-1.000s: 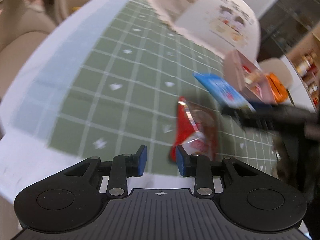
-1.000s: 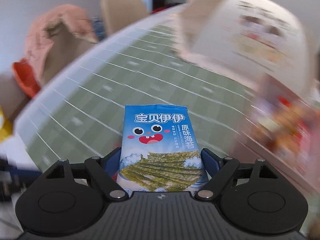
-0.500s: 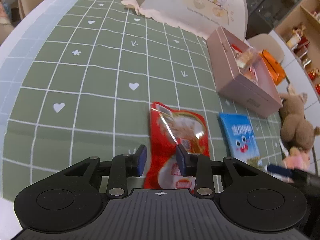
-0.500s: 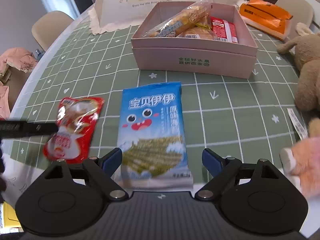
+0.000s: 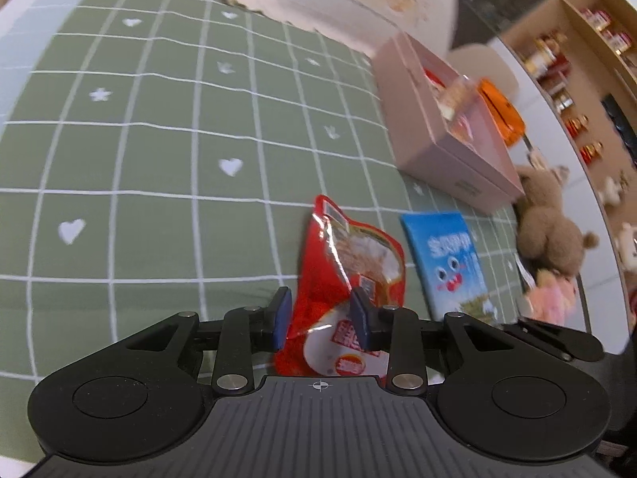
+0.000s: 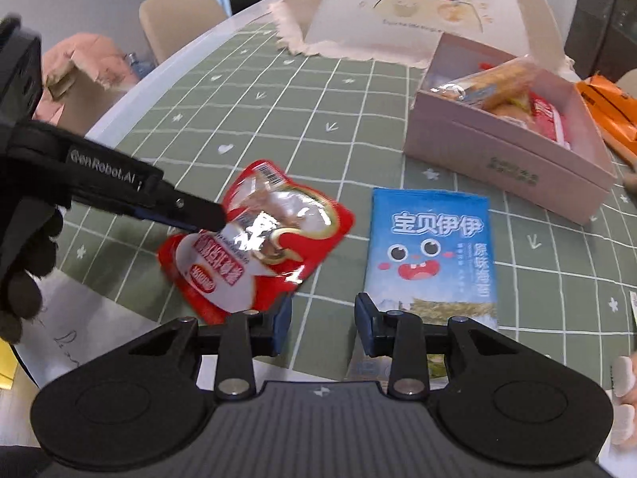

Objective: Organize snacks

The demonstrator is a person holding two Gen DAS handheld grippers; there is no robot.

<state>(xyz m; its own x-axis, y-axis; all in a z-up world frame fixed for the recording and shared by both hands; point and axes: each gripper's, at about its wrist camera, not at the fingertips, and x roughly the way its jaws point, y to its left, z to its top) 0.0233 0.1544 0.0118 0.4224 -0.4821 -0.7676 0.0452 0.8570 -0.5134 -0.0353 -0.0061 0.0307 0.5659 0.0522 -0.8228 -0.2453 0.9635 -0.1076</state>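
My left gripper (image 5: 321, 314) is shut on a red snack pouch (image 5: 350, 263) and holds its near end tilted up off the green mat; the pouch also shows in the right wrist view (image 6: 258, 239), with the left gripper's fingers (image 6: 191, 211) on it. A blue seaweed packet (image 6: 432, 247) lies flat on the mat, also seen from the left (image 5: 448, 263). My right gripper (image 6: 322, 324) is open and empty, just left of the packet's near end. A pink box (image 6: 513, 159) with several snacks inside stands beyond.
A white food cover (image 6: 418, 8) stands at the back. An orange packet (image 6: 609, 107) lies right of the box. Plush toys (image 5: 553, 223) sit at the right. The table edge (image 6: 131, 91), chairs and a pink garment (image 6: 83, 55) are at the left.
My right gripper let go of the blue packet, which now lies on the mat, and drew back left. My left gripper closed on the red pouch and lifted its near end.
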